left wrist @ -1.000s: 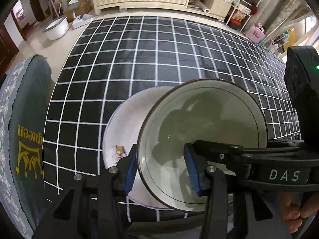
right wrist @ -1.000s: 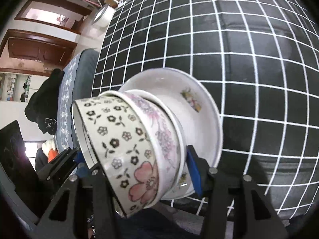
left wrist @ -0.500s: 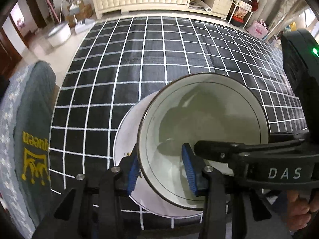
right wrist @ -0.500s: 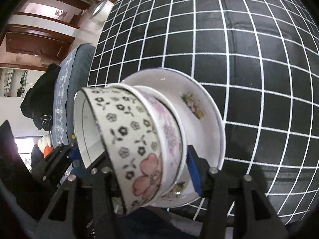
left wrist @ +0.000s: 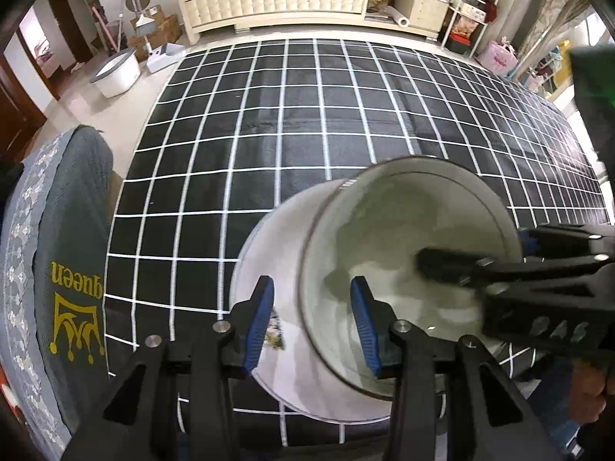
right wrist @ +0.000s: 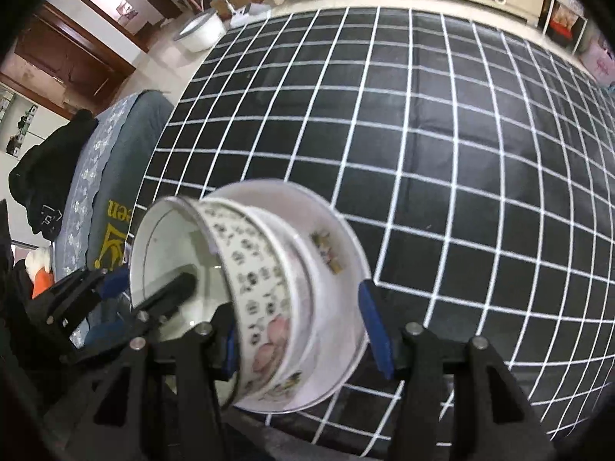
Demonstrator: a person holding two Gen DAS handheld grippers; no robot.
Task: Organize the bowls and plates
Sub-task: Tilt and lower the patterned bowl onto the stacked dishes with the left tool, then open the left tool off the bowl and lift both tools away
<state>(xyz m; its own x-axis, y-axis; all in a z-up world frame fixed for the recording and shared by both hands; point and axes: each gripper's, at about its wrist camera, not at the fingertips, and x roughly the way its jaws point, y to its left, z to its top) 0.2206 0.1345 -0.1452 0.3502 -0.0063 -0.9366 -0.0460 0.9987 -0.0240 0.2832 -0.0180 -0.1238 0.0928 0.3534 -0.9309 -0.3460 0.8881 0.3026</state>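
Observation:
A white bowl point(left wrist: 403, 238) with small black flowers on its wall point(right wrist: 250, 269) sits nested in a pink floral bowl point(right wrist: 296, 307) on a white plate point(right wrist: 330, 238). The stack looks tilted and blurred. My right gripper point(right wrist: 301, 338) straddles its near side, one pad inside the top bowl and the other against the plate rim. Its jaws are opening. My left gripper point(left wrist: 313, 322) straddles the top bowl's rim, one pad inside and one outside over the plate point(left wrist: 269, 261), with gaps on both sides. One of the right gripper's fingers point(left wrist: 442, 265) lies inside the bowl.
The black cloth with white grid lines point(left wrist: 307, 115) covers the table, and its near edge runs just below the stack. A grey cushion with a gold crown point(left wrist: 73, 269) stands at the left. A person's hand point(left wrist: 588, 395) holds the right gripper. A white basin point(left wrist: 115, 73) sits on the floor.
The right gripper has rolled, so the table turns in its view. The top bowl has shifted right between my left pads, off the outer pad. The bowl's inside now shows in the right view.

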